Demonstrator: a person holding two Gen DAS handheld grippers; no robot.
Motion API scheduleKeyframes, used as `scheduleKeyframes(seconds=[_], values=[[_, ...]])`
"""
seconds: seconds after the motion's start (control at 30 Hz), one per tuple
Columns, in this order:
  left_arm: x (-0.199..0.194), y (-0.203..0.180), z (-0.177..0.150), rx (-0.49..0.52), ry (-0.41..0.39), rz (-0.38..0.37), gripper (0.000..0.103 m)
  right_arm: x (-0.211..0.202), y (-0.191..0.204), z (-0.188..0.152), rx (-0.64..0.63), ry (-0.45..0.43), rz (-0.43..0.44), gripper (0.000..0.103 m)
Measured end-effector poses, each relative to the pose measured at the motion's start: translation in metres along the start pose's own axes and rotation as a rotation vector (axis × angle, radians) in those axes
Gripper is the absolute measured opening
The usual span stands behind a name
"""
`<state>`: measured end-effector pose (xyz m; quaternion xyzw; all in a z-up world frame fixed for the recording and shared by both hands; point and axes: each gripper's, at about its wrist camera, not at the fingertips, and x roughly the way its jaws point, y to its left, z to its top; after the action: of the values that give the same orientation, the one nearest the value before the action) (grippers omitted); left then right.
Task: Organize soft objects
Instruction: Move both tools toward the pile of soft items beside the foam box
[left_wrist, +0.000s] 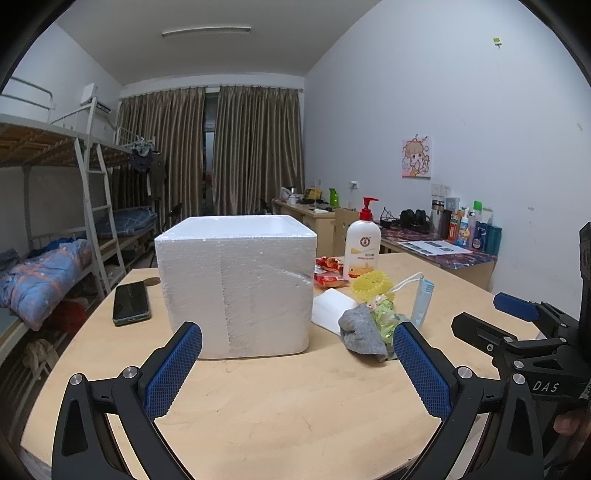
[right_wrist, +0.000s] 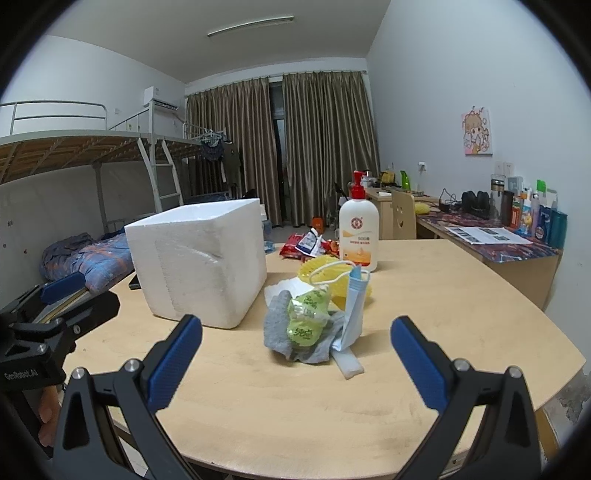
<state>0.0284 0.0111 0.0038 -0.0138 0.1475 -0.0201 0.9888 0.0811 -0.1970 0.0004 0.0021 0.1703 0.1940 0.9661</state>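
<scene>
Right wrist view has the soft things heaped together beside the white foam box (right_wrist: 199, 262), on the side toward the pump bottle (right_wrist: 359, 230). A grey cloth (right_wrist: 280, 332) lies crumpled at the front of the heap, with a green crinkly packet (right_wrist: 306, 317) resting on top of it. A blue face mask (right_wrist: 354, 310) leans upright against the packet, its white ear loop arching over a yellow scrubber (right_wrist: 321, 267) behind. A flat white pad (right_wrist: 349, 363) pokes out from under the mask toward the camera, and white tissue (right_wrist: 280, 288) shows between the cloth and the box. Red snack packets (right_wrist: 306, 245) lie behind the heap, near the bottle's base.

Everything sits on a pale wooden worktop (right_wrist: 424, 295). The right gripper (right_wrist: 295, 354) hovers just short of the heap, its blue pads spread wide and grasping nothing.

From the left wrist view, the left gripper (left_wrist: 297, 358) is likewise released and empty, facing the near wall of the box (left_wrist: 236, 280), with the cloth (left_wrist: 360, 330) just inside its right pad. A dark phone (left_wrist: 131, 302) lies flat on the worktop (left_wrist: 295, 406) on the box's far side from the heap. The bottle (left_wrist: 362, 247) stands behind the scrubber (left_wrist: 371, 286).
</scene>
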Motion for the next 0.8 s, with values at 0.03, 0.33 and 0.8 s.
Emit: scheduleKeyframes(seconds=[0.03,0.33,0.8], values=[[0.001,0.0,0.0,-0.003,0.001,-0.001,0.103,0.001,0.0,0.0,-0.001,0.003,0.001,0.103],[0.02,-0.009,-0.002,0.015,0.035,-0.045,0.103,0.012,-0.01,0.004,-0.009,0.022,-0.014,0.103],[0.08,-0.033,-0.005,-0.018,0.174,-0.207,0.103,0.044,-0.048,0.002,0.025,0.094,-0.026,0.103]])
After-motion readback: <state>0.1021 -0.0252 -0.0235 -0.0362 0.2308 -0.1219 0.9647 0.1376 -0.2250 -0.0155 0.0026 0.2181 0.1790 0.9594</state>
